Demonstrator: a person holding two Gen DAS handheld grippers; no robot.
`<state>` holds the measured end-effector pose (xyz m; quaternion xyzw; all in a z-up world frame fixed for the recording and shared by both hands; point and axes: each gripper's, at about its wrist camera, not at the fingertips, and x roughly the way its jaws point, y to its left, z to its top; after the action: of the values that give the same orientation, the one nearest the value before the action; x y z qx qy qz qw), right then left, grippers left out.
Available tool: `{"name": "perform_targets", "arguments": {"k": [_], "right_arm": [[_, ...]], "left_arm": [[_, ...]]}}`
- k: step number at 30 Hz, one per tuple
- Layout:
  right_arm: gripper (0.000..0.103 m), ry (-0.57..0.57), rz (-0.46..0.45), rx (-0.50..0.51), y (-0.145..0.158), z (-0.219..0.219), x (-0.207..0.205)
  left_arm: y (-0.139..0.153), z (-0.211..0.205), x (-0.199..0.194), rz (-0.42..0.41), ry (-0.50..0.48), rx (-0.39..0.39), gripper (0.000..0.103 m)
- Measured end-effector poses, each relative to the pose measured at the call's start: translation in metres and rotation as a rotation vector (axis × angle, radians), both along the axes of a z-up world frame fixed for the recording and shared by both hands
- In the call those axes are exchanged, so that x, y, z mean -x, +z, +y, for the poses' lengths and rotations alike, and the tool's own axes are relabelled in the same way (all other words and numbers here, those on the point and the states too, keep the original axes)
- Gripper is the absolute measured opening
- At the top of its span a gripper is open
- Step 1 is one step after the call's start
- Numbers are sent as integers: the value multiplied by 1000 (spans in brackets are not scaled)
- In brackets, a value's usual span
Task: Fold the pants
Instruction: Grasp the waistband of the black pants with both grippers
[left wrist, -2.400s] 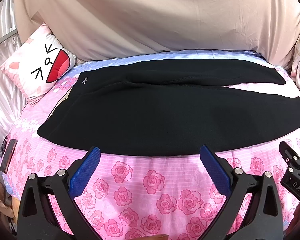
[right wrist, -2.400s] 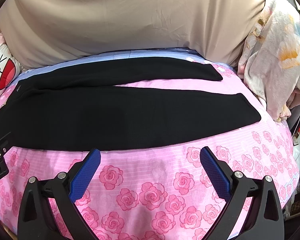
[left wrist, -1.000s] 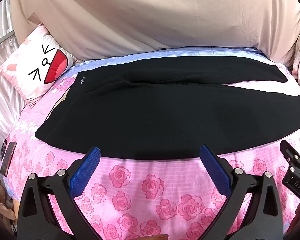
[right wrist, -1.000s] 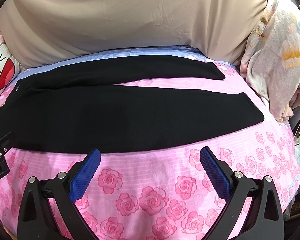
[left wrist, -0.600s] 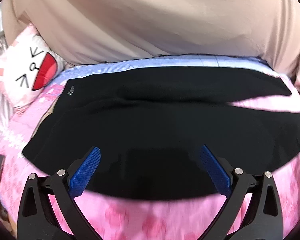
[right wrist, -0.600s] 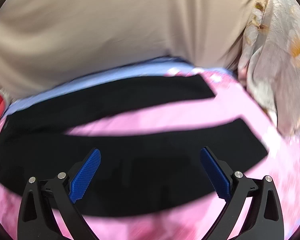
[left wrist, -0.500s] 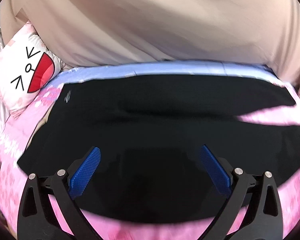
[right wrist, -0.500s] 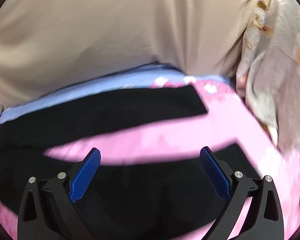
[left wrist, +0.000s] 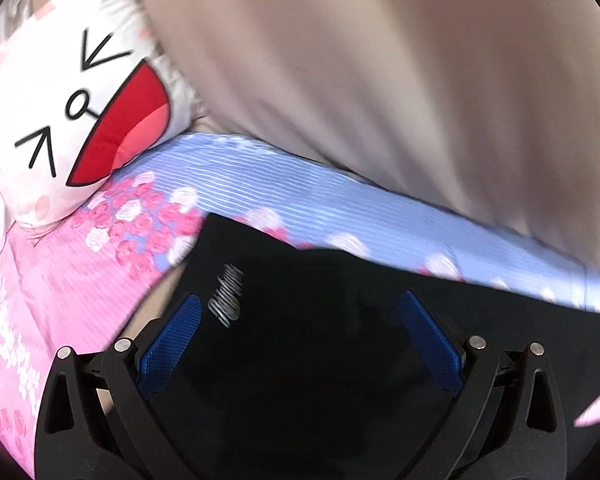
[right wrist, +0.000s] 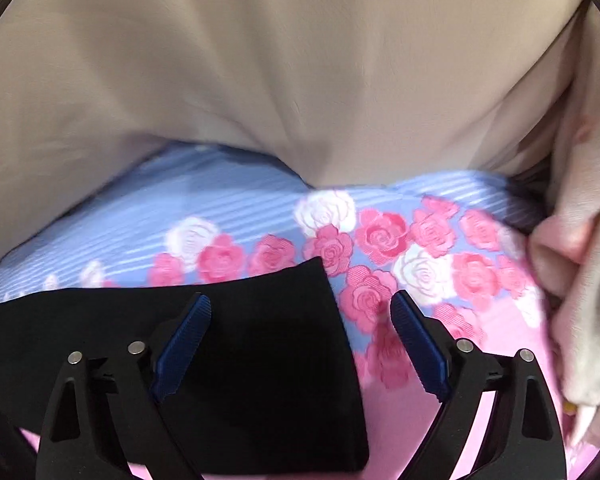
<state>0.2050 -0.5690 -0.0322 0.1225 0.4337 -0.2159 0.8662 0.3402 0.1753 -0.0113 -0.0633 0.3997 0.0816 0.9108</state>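
Both tools gaping, holding nothing. My left gripper hovers over the black pants waistband, lower centre; right gripper straddles the leg hem (long axis runs left-right).

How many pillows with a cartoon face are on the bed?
1. The cartoon-face pillow lies at the far left end of the bed, beyond the black pants. Others may be hidden out of view.

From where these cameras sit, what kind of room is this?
Most likely a bedroom. Black pants lie on a bed covered by a rose-print sheet, with a cartoon-face pillow at one end and beige fabric draped behind.
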Motion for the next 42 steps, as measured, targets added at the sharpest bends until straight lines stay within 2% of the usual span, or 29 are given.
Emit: {"name": "perform_targets", "arguments": {"k": [1, 2, 3, 4, 7, 9, 11, 12, 13, 16, 19, 20, 21, 22, 23, 24, 25, 27, 28, 31, 35, 38, 42], "right_arm": [[72, 5, 12, -5, -6, -1, -4], [39, 19, -10, 13, -6, 2, -6], [12, 60, -25, -6, -4, 5, -8], [12, 74, -37, -44, 0, 6, -10], [11, 62, -107, 50, 27, 14, -14], [11, 23, -152, 57, 35, 4, -17], [11, -4, -98, 22, 18, -6, -30], [12, -1, -44, 28, 3, -5, -39], [12, 1, -47, 74, 0, 2, -42], [13, -22, -82, 20, 1, 3, -42], [15, -24, -87, 0, 2, 6, -38], [16, -22, -82, 3, 2, 5, -38], [17, -20, -75, 11, 3, 7, -39], [17, -21, -73, 15, 3, 6, -37], [19, -25, -72, 16, 3, 9, -38], [19, -31, -73, 14, 3, 11, -40], [20, -35, -73, 14, 4, 14, -41], [22, -37, -71, 18, 5, 20, -42], [22, -38, -71, 17, 11, 18, -30], [20, -37, -71, 12, 12, 22, -25], [11, -28, -96, -5, 14, 22, -16], [10, -31, -177, -3, 30, 17, 2], [10, 1, -341, -17, 74, 28, 38]], "left_arm": [[-2, 9, -6, -3, 19, 5, 98], [-5, 18, -13, 1, 42, 0, 98], [-8, 23, -16, 9, 60, -7, 98], [-10, 27, -20, 14, 67, -11, 98], [-12, 32, -29, 2, 79, -70, 98], [-13, 33, -36, -3, 78, -113, 98], [-17, 38, -47, 3, 82, -148, 98], [-22, 40, -53, 17, 92, -167, 98], [-27, 44, -59, 41, 93, -166, 98], [-50, 59, -76, 155, 105, -76, 98], [-63, 76, -79, 178, 140, 64, 98], [-63, 78, -79, 162, 147, 73, 97], [-62, 77, -80, 160, 140, 63, 90], [-60, 75, -81, 151, 125, 44, 71], [-57, 73, -82, 144, 111, 36, 61], [-55, 73, -84, 147, 98, 49, 39], [-52, 74, -86, 154, 88, 78, 30], [-47, 78, -90, 165, 86, 118, 26], [-46, 78, -89, 162, 87, 108, 25], [-39, 76, -86, 136, 79, 93, 25], [-31, 76, -75, 87, 86, 96, 24], [-5, 71, -53, -52, 76, 96, 24], [42, 69, -2, -240, 26, 142, 24]]}}
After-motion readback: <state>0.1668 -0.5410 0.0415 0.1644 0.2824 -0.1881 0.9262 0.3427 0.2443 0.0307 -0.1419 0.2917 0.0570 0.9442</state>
